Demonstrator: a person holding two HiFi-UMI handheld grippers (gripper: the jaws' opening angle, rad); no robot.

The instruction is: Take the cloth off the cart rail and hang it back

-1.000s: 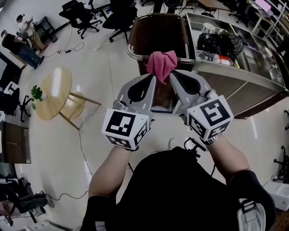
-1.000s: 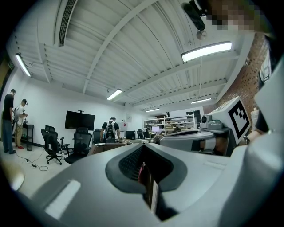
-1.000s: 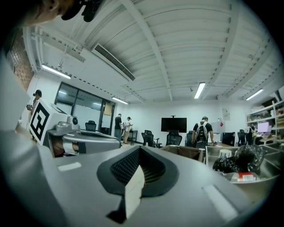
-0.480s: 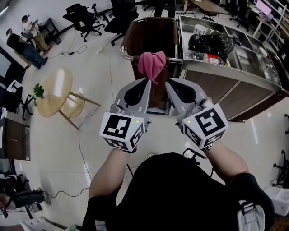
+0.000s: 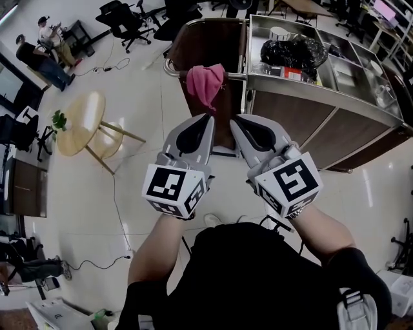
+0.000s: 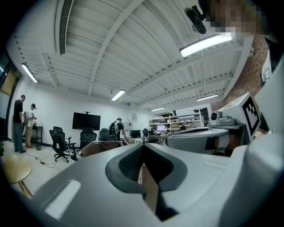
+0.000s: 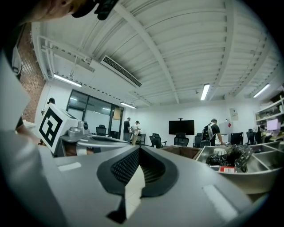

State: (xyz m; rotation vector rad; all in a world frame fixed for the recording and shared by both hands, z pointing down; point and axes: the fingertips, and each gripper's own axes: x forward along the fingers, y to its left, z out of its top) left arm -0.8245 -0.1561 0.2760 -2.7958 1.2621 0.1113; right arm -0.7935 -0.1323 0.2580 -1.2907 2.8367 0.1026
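A crumpled soft pink cloth (image 5: 205,82) hangs draped over the round steel rail (image 5: 235,75) of a brown-panelled, steel-topped cart (image 5: 290,122), well apart from the left tongs (image 5: 208,118) and right tongs (image 5: 234,120), both grey, ridge-padded and clenched on nothing.

A steel cart (image 5: 322,97) with brown side panels stands on a glossy pale tiled floor (image 5: 148,116). A pink cloth (image 5: 205,82) hangs draped over the cart's end rail (image 5: 175,73). In the cart's top tray lie a crumpled black bag (image 5: 293,50) and a red-labelled packet (image 5: 292,74). On the floor nearby stand 1 round wooden table (image 5: 80,126) and black office chairs (image 5: 126,19).
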